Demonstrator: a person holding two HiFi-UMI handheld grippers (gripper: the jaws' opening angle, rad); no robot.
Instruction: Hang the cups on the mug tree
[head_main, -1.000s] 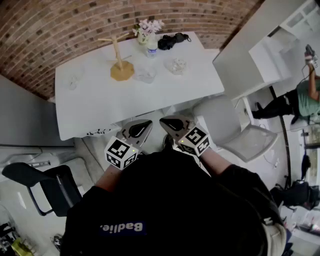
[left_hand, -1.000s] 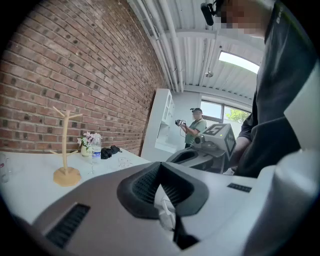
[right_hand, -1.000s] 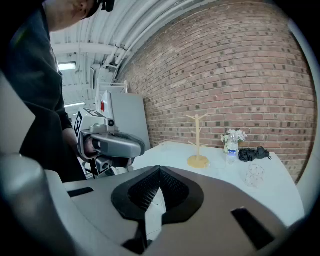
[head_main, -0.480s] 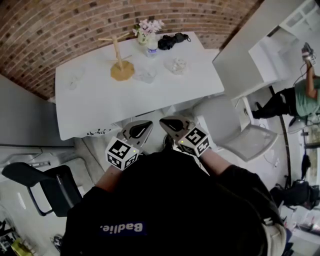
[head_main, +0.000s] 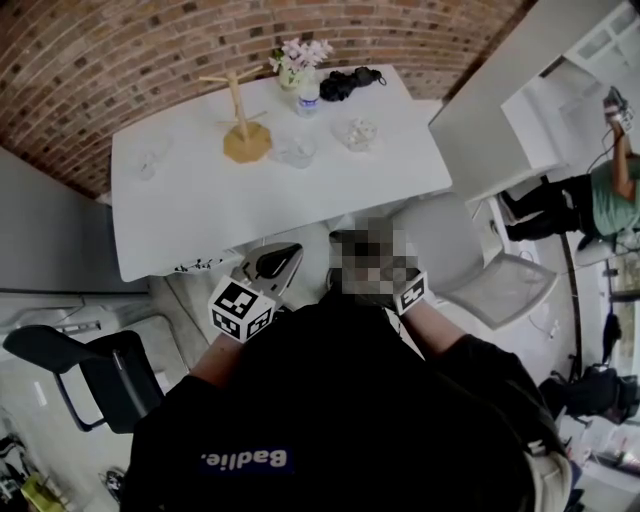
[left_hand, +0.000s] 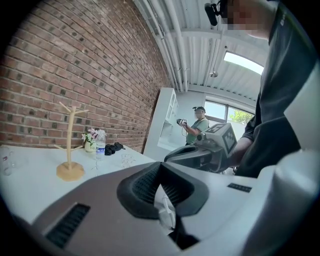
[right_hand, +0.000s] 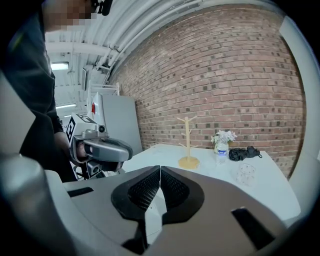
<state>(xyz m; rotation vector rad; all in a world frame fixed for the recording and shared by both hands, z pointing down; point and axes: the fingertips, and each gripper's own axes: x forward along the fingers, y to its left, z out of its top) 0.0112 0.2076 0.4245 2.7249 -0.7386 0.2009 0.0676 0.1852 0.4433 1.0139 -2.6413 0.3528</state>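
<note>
Left claw (left_hand: 161, 175) and right claw (right_hand: 159, 182), both closed on nothing, remain held close to the person's body, little changed over the past second; the clear glass cups (head_main: 296, 151) sit on the white rectangular table (head_main: 200, 215) near the bare pale wooden mug tree (head_main: 243, 130), well apart from both claws, so hanging has apparently yet to begin

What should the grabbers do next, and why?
Probably reach the right gripper forward toward a glass cup and open it: it and the left gripper are shut and empty, short of the table, and the mug tree is bare.
</note>
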